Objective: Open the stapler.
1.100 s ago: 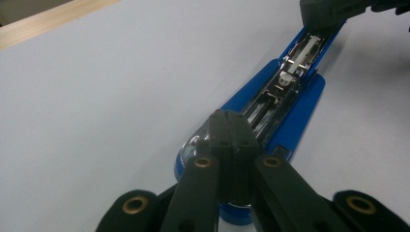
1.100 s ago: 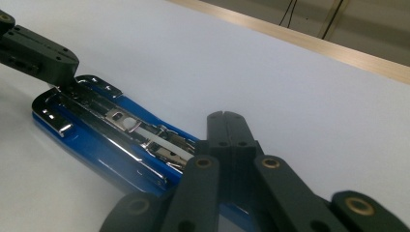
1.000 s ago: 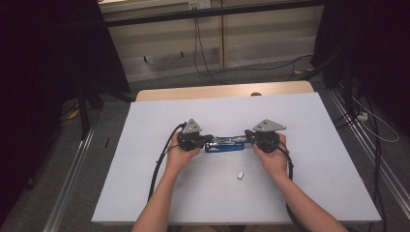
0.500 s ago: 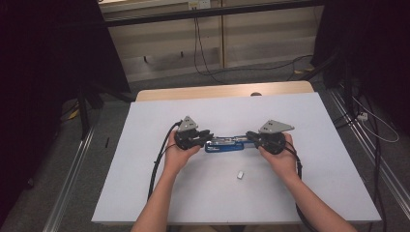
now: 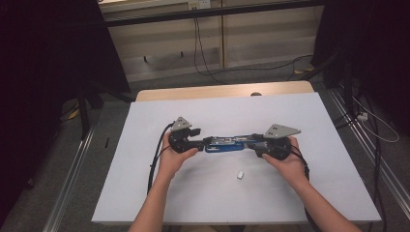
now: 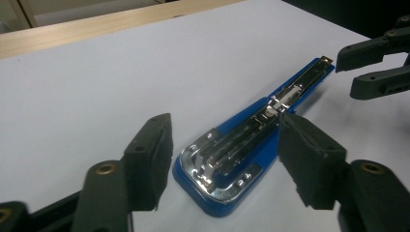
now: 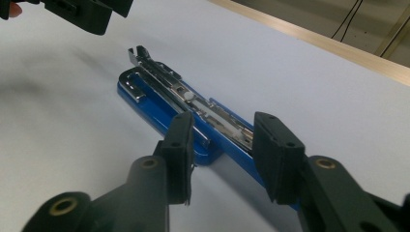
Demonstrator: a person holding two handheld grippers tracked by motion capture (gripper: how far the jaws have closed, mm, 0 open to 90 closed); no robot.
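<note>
**Both grippers closing in on the opened stapler**

I had the blue stapler [image 5: 231, 144] lying flat and opened out on the white table [image 5: 145, 193], its long axis running left to right near the table's middle, metal staple channel facing up. Compared with 1 second earlier, my right gripper [image 5: 255, 145] had slid a little left along the table toward the stapler's right end, and the left gripper [image 5: 202, 143] had barely shifted. I read that as the 2 hands settling in to steady the stapler from both ends.

In the left gripper view, the left gripper [image 6: 225, 159] stood wide open, its 2 pads either side of the stapler's [image 6: 251, 140] rounded chrome end, holding nothing. In the right gripper view, the right gripper [image 7: 222, 157] was also open, though narrower, straddling the stapler's [image 7: 193, 116] blue base; I couldn't tell whether a pad was touching it.

The only container here was the staple channel [image 7: 203, 108]. A pale pusher block sat partway along it, but I couldn't tell whether staples lay inside. 1 small white object [image 5: 240, 175] rested on the table nearer to me, well apart from the stapler.
</note>
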